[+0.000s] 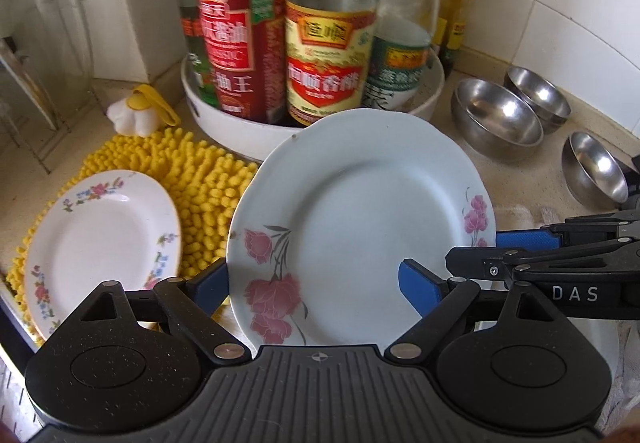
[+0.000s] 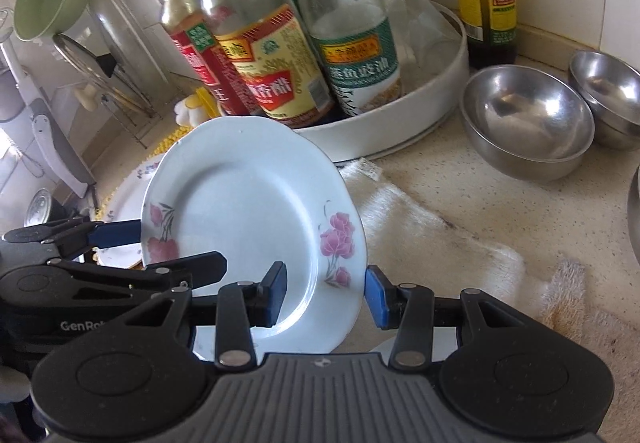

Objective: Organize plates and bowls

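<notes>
Floral side plate (image 1: 102, 243) lies at the far left on a yellow chenille mat (image 1: 200, 179). Beside it, a pale blue plate with pink flowers (image 1: 360, 227) stands tilted above the counter, held between both tools. The left gripper (image 1: 316, 283) straddles its near edge, jaws spread around the rim. The right gripper (image 2: 326, 293) does likewise on the other side, jaws apart. Behind stands a white tray (image 1: 240, 127) of sauce bottles (image 1: 328, 43); three steel bowls (image 1: 496, 119) sit at right.
</notes>
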`<state>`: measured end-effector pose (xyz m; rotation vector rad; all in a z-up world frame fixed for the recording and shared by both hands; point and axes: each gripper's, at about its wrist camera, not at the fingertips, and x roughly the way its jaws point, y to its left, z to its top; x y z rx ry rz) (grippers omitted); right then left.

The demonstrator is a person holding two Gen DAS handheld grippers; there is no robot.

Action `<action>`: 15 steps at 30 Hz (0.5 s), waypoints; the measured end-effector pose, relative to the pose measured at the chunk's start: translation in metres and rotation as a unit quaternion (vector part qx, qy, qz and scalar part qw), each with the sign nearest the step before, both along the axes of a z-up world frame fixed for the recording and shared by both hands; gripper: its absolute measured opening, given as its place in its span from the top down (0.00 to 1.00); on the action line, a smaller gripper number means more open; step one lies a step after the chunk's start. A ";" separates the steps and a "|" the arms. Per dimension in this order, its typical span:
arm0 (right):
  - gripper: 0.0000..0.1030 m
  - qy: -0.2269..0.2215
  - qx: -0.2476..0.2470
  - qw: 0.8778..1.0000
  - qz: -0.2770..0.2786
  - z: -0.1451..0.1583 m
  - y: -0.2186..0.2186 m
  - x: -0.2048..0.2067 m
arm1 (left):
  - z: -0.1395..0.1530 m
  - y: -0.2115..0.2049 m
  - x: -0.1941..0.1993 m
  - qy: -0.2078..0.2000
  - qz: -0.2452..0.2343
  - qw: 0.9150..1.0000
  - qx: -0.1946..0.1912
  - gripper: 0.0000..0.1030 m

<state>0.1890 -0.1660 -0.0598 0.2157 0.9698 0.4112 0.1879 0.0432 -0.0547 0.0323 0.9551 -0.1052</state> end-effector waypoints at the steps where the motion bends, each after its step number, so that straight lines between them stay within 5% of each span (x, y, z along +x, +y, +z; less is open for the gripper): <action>1: 0.55 0.000 0.003 1.000 0.002 0.002 -0.001 -0.002 | 0.001 0.002 -0.001 -0.001 0.003 1.000 0.000 0.11; 15: 0.55 0.027 -0.012 0.998 -0.048 -0.006 -0.026 -0.028 | -0.009 -0.019 -0.003 0.018 -0.039 0.999 0.010 0.11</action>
